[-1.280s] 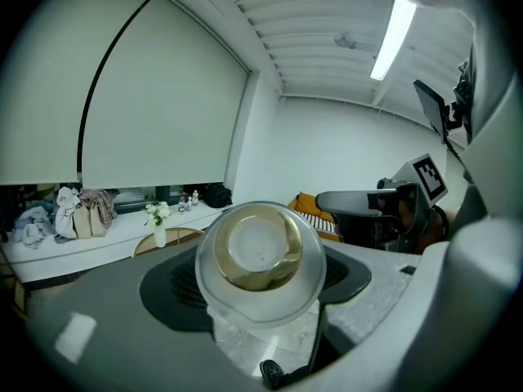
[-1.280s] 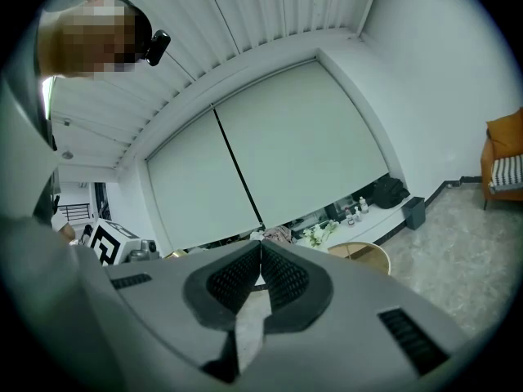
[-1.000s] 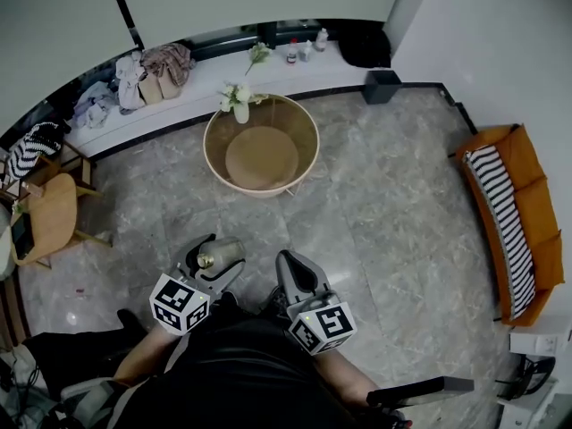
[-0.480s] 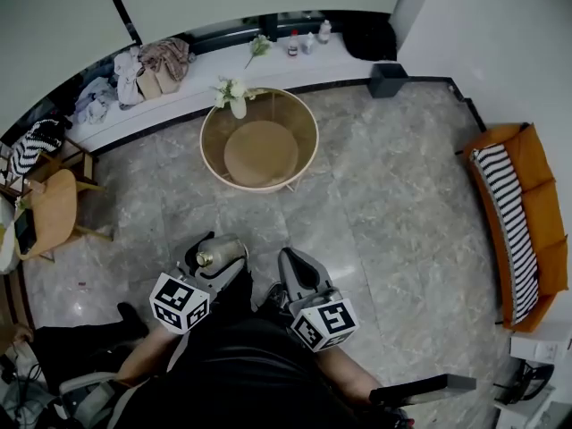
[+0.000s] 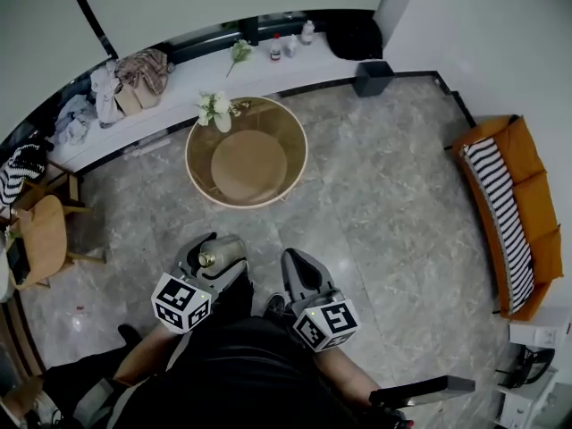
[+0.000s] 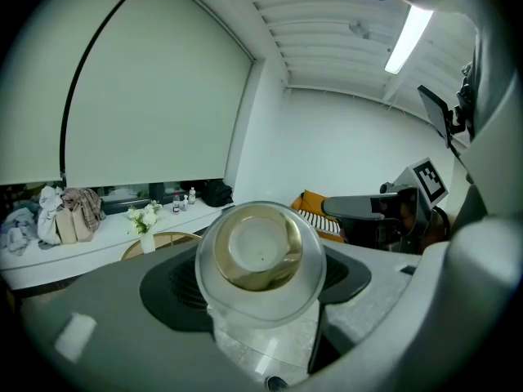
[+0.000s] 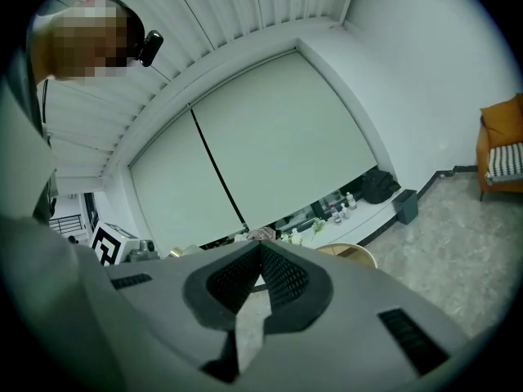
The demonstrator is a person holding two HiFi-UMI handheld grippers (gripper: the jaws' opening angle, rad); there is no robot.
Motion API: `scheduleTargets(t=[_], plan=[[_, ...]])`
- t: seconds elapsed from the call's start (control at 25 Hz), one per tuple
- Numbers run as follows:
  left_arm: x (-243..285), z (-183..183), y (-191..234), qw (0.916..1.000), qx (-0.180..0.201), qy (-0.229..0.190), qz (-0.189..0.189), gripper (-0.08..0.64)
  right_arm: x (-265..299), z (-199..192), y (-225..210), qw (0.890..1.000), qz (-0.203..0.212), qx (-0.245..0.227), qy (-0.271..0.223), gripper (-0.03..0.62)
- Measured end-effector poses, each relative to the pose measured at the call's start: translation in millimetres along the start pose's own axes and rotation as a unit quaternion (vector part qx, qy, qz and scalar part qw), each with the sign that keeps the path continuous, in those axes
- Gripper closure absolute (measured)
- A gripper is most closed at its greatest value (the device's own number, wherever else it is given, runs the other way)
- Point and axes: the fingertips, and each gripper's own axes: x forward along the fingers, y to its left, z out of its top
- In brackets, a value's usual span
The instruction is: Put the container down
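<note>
Container [image 6: 260, 256] gripped btwn left fingers [image 6: 106, 325].

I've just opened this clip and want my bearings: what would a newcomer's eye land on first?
First comes the clear round container clamped in the left gripper, low in the head view. Beyond it, on the grey stone floor, stands a round table with a vase of white flowers at its far left edge. An orange sofa lines the right wall.
</note>
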Motion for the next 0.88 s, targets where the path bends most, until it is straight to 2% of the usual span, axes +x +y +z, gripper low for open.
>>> scheduleTargets(t=[0.36,0.64,0.88], plan=[[37.0,43.6,72.9,0.9989,0.023,-0.007,-0.041,0.218,73.1,27.2,-9.9,0.999,-0.043,0.001,-0.021,0.586],[59.1,58.3,105.4,0.9964,0.036,-0.003,-0.076,0.218,104.1,34.8,-15.3,0.997,-0.079,0.004,-0.027,0.586],[82.1,56.2,120.3,0.9954,0.028,0.012,-0.091,0.218,117.3,30.3,-30.0,0.995,-0.099,0.017,-0.017,0.586]])
